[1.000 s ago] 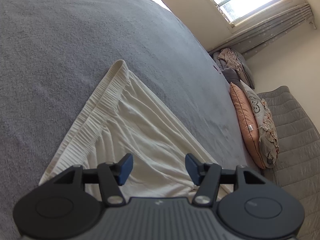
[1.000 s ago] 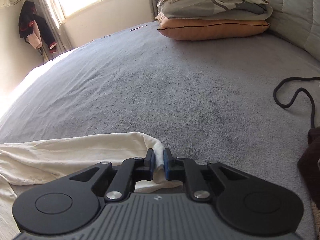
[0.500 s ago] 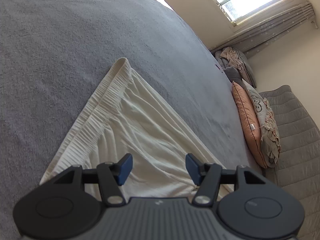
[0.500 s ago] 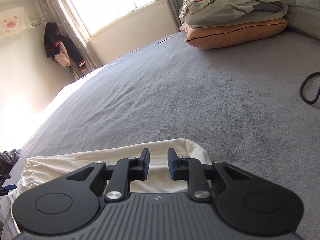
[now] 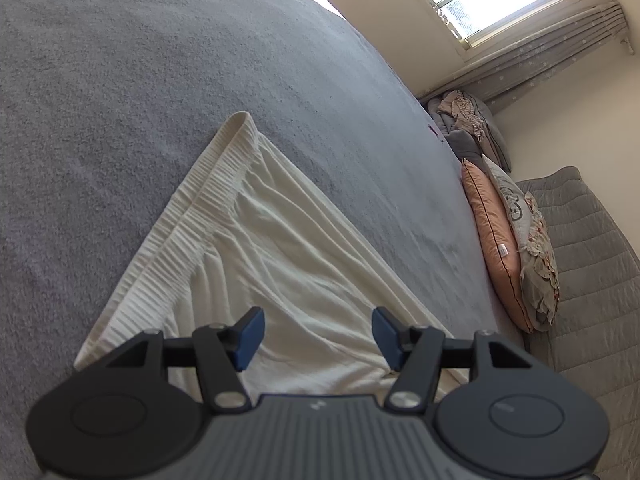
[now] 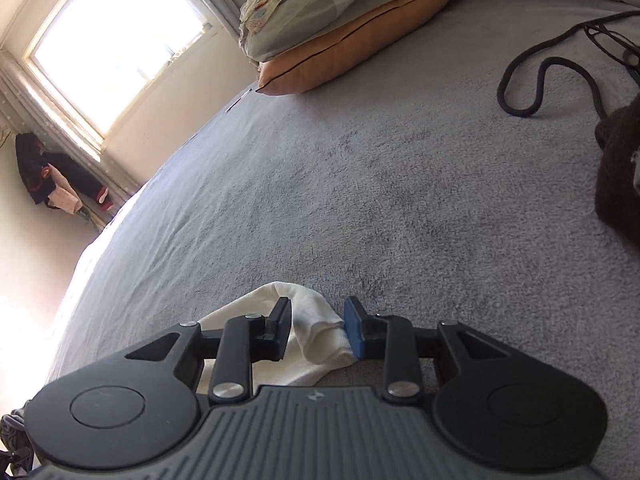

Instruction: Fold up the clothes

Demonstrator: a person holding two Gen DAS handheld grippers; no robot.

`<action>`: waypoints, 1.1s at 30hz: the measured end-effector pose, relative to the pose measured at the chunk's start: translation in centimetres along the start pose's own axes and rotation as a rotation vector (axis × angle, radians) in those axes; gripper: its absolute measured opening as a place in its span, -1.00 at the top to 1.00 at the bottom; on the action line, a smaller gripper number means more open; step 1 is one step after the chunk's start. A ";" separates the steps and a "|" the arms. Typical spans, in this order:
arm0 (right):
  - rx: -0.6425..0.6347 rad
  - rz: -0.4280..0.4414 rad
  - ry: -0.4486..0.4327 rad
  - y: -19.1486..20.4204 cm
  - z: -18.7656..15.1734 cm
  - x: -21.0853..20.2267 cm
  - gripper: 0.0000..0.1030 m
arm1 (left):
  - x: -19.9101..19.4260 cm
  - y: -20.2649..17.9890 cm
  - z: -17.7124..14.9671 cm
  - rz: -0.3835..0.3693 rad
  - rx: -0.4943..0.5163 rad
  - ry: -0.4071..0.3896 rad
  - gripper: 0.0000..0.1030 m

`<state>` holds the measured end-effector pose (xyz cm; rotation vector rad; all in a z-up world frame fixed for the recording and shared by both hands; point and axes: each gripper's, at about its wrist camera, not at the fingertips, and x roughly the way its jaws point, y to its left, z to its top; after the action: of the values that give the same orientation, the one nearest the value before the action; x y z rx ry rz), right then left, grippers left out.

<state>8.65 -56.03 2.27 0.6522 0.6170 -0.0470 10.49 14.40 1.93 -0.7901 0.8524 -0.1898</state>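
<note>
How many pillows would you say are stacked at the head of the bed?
2: an orange pillow lies on the grey bedspread, and a patterned grey pillow rests on top of it. Others could be hidden behind them.

Handheld two-finger grippers, wrist views.

Left gripper [image 5: 316,334]: a grey ribbed body bearing a small pale logo at its centre, flanked by two round black housings, each with a recessed disc. Two black link arms pivot on silver screws; smaller silver screws cap their outer ends. Triangular cut-outs lighten the black side brackets. The fingers [image 5: 249,338] carry blue rectangular pads. Right gripper [image 6: 317,330]: the same build, with a ribbed grey body, black round housings, silver pivot screws and blue-padded fingers [image 6: 354,332].
</note>
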 end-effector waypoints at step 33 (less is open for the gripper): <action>-0.074 0.049 0.053 0.9 0.5 0.0 0.54 | 0.4 -0.1 -0.2 0.001 0.009 0.013 -0.23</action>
<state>9.10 -55.57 3.06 0.5984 0.6505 0.0387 10.61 14.05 1.70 -0.7809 0.8631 -0.1979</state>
